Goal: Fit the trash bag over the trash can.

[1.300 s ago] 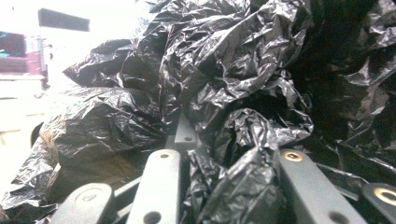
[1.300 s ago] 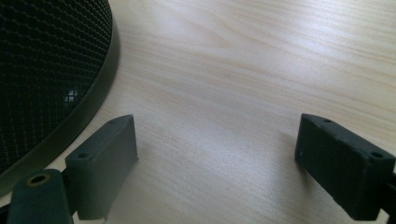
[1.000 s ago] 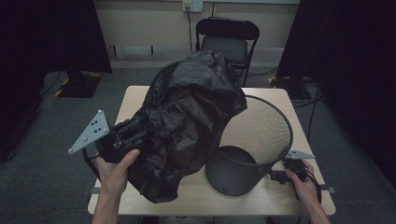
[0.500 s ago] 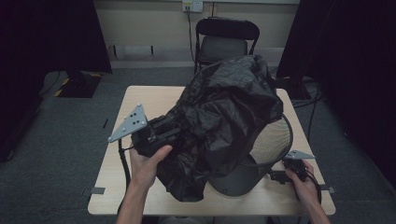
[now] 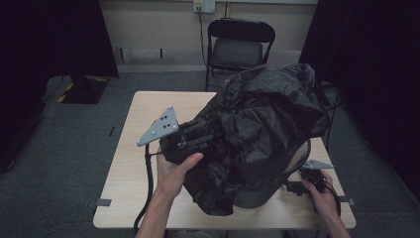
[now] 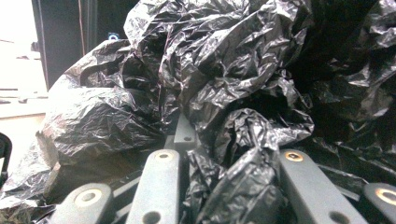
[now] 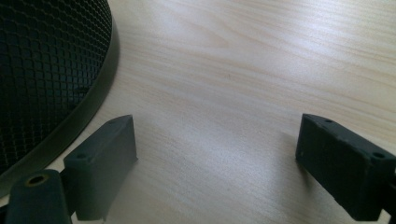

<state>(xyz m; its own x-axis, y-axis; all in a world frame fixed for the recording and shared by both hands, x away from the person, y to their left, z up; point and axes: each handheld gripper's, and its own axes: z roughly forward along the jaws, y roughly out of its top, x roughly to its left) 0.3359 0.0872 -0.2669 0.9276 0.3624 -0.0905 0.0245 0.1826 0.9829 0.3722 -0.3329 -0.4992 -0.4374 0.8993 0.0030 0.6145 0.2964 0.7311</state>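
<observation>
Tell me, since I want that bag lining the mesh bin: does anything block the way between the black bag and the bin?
Nothing visible does. The black bag, clamped in the left hand-held gripper, drapes over the mesh bin; the right hand-held gripper rests open beside the bin's base.

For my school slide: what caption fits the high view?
Left gripper drapes a black bag over a mesh bin.

A pale wooden bench stands on grey carpeted floor. Beyond its far edge sits 1 black folding chair with a grey seat, facing the bench. Behind the chair runs a beige wall with a socket plate near the top. Black curtains hang at both sides, and the room is dim.
</observation>
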